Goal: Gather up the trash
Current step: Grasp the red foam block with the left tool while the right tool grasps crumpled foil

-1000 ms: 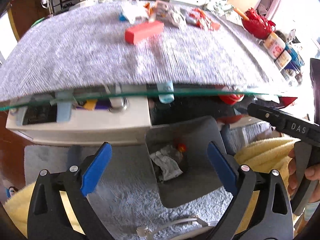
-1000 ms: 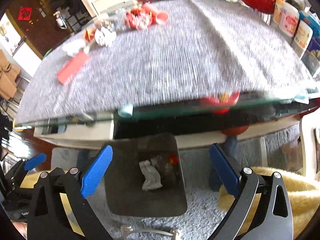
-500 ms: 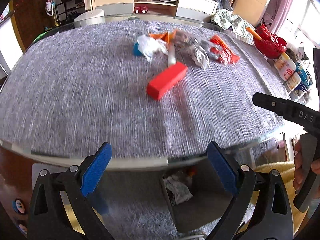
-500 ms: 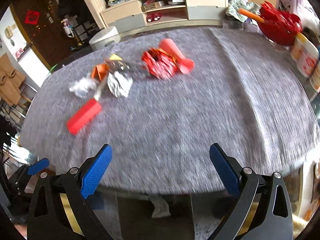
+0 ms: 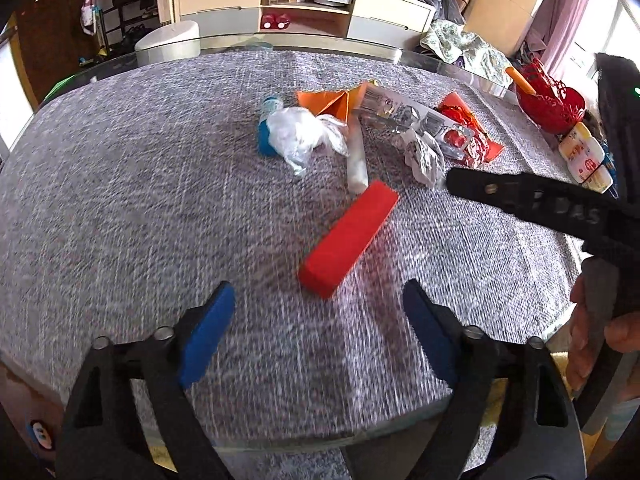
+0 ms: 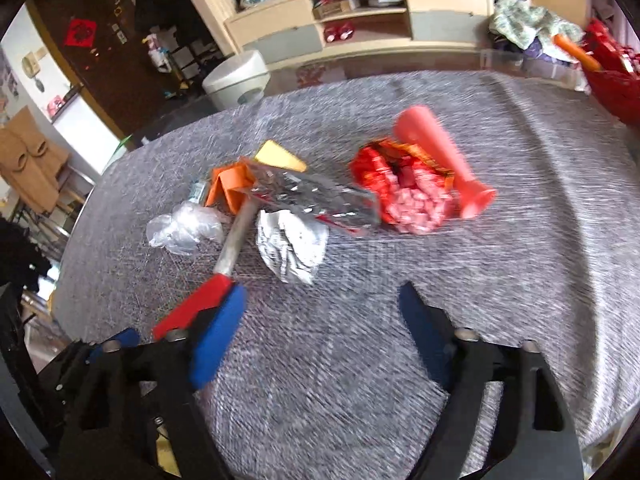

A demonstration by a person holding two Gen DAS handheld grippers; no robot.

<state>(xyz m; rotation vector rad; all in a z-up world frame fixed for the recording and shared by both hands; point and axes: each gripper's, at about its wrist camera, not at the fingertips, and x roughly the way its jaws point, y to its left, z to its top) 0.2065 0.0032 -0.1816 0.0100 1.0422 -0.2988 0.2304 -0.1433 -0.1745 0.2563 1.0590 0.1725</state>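
Trash lies in a cluster on the grey table mat [image 5: 120, 208]. A red box [image 5: 349, 239] is nearest my left gripper [image 5: 318, 322], which is open and empty just short of it. Behind it lie a white tube [image 5: 357, 156], a clear plastic bag [image 5: 302, 136], orange paper [image 5: 328, 100], crumpled foil [image 5: 424, 156] and a silver wrapper [image 5: 404, 114]. My right gripper [image 6: 322, 320] is open and empty, above the mat in front of the crumpled foil [image 6: 290, 246], the silver wrapper [image 6: 316, 196], a red snack bag [image 6: 404, 188] and a pink cone [image 6: 440, 160]. The red box [image 6: 192, 308] shows by its left finger.
A red basket [image 5: 550, 100] and small bottles [image 5: 586, 158] stand at the table's right edge. The right gripper's body [image 5: 560, 208] crosses the right side of the left wrist view. A cabinet [image 6: 360, 20] and a white stool [image 6: 236, 80] stand beyond the table.
Both grippers have risen from the bin under the table edge and moved forward over the mat toward the trash cluster. Both stayed open and empty.
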